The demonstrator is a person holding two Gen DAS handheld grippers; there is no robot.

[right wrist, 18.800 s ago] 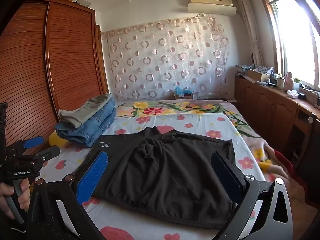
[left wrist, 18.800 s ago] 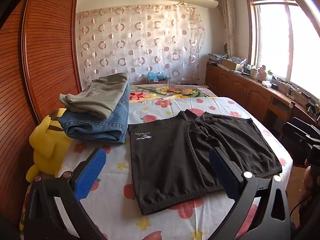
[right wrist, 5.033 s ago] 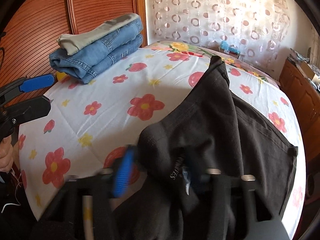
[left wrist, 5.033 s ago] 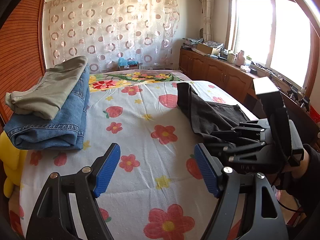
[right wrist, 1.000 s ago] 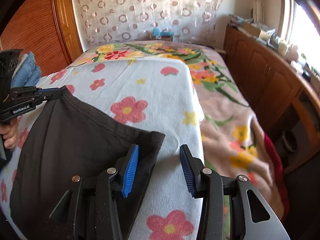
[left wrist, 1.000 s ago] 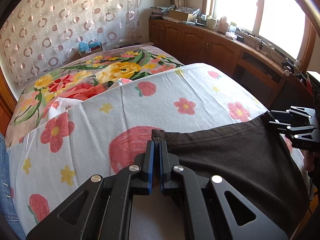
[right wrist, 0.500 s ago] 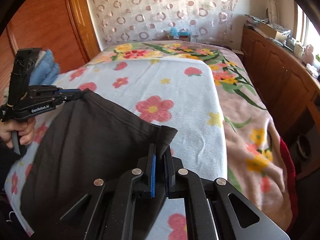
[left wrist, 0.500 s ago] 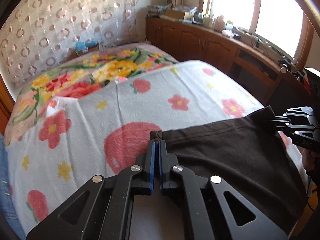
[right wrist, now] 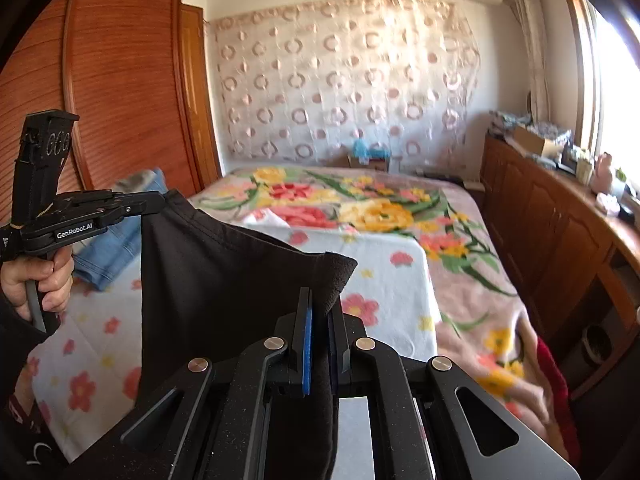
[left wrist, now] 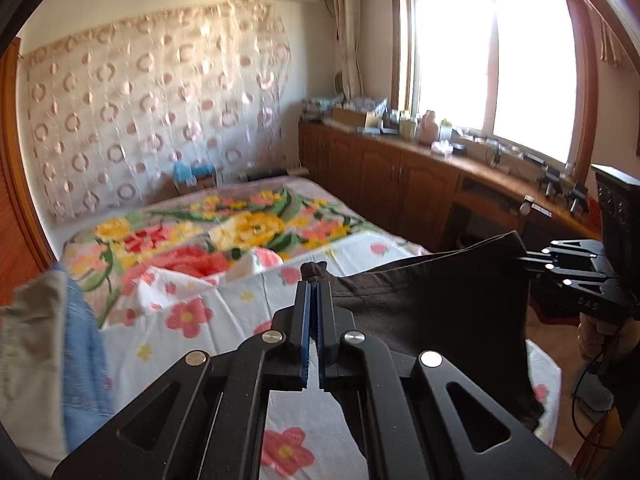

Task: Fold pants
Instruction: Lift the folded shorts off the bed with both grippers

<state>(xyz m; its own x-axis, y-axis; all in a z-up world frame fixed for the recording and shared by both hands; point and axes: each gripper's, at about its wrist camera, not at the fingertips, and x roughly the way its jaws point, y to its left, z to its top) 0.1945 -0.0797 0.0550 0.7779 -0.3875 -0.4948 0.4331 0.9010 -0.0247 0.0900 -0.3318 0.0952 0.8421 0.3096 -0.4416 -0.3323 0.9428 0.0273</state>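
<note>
The pants [right wrist: 224,280] hang stretched between the two tools above the bed [right wrist: 392,276]. The left tool [left wrist: 313,292] is clamped tight on one top corner of the cloth, which bunches just past its tips. The right tool [right wrist: 318,308], whose jaws have just been closing, now pinches the other corner between its blue pads. A hand [right wrist: 40,280] grips the left tool's handle. Folded jeans [right wrist: 116,236] lie on the bed beyond it.
</note>
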